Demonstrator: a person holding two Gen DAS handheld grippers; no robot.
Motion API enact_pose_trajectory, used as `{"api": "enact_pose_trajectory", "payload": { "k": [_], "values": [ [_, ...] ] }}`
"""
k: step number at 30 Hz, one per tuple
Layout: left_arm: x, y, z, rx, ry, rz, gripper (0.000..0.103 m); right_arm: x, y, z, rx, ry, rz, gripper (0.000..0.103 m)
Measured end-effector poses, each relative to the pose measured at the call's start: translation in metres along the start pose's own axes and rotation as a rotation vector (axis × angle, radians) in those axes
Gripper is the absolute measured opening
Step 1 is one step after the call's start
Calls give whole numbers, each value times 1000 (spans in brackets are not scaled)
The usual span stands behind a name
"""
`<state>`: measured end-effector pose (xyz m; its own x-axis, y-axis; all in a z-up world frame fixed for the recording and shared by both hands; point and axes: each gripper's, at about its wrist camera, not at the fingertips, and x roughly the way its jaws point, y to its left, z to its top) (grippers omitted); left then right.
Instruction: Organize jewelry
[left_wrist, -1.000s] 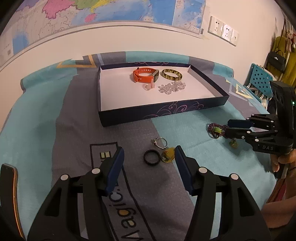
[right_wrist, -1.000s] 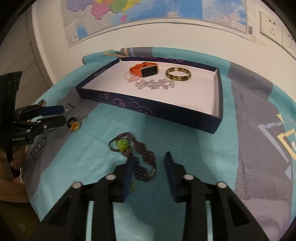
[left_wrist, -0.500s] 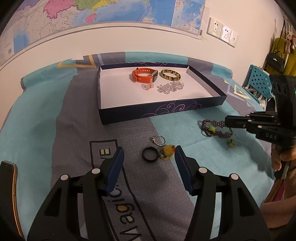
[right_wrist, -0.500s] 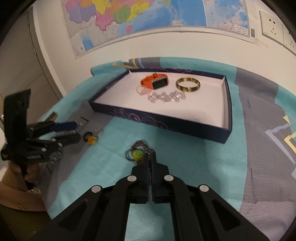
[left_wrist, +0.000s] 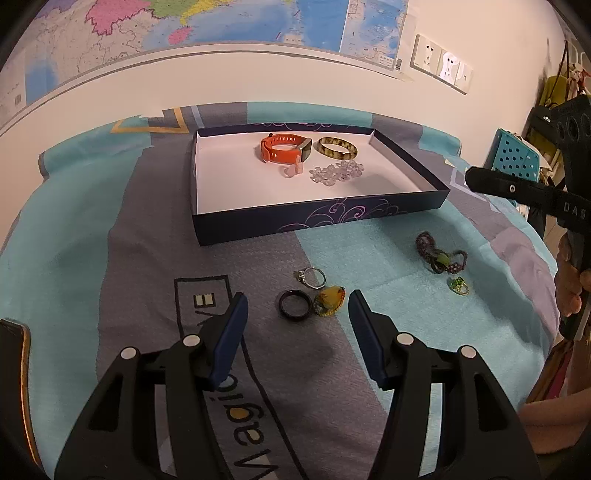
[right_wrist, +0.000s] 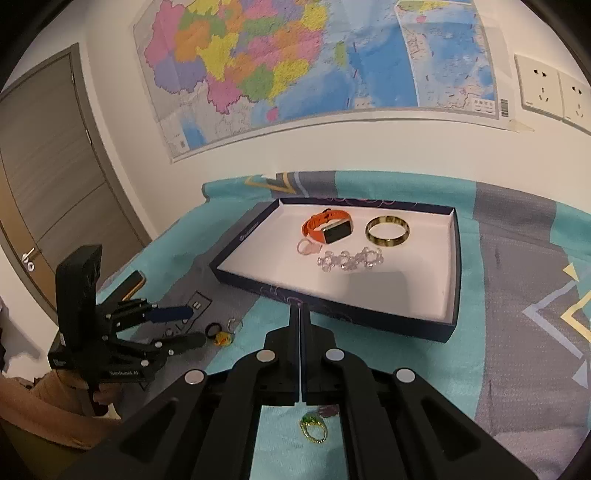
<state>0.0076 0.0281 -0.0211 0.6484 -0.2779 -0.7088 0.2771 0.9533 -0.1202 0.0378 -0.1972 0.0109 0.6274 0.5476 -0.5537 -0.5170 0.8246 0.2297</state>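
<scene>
right gripper (right_wrist: 299, 314) raised over cloth, jaws clenched, nothing between; left gripper (left_wrist: 295, 314) tilted down, released, above black ring (left_wrist: 293, 304); beaded bracelet (left_wrist: 439, 254) crumpled on cloth

Home room, wall map (right_wrist: 314, 62), door (right_wrist: 55, 177), cloth-covered table (left_wrist: 92, 240), hanging handbags (left_wrist: 554, 92)

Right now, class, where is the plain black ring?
In the left wrist view, the plain black ring lies on the grey cloth strip, outside the dark blue tray, just left of the yellow-stone ring.
</scene>
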Motion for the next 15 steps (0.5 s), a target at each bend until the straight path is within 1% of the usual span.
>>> {"api": "enact_pose_trajectory", "payload": {
  "k": [3,4,5,7,8,9,11,13,15],
  "values": [
    [-1,0,-1,-2,1,-3,56,3,-2,-2,0,18,-9,0],
    [-1,0,-2,-2,1,-2,56,6,-3,-5,1,38,-13,0],
    [0,0,-1,-1,1,-3,56,9,-5,-9,2,58,-29,3],
    [0,0,-1,0,0,-4,58,15,-10,-16,5,97,-46,10],
    [0,0,-1,0,-1,-3,58,19,-13,-20,9,114,-54,18],
    [0,1,-1,0,0,-4,58,22,-17,-24,14,132,-65,20],
    [-1,1,-2,0,0,-3,59,32,-27,-33,25,177,-101,21],
    [-1,0,-2,0,2,-4,59,40,-32,-40,31,211,-115,25],
    [0,0,-2,0,4,-3,59,43,-34,-44,24,212,-114,25]
  ]
}}
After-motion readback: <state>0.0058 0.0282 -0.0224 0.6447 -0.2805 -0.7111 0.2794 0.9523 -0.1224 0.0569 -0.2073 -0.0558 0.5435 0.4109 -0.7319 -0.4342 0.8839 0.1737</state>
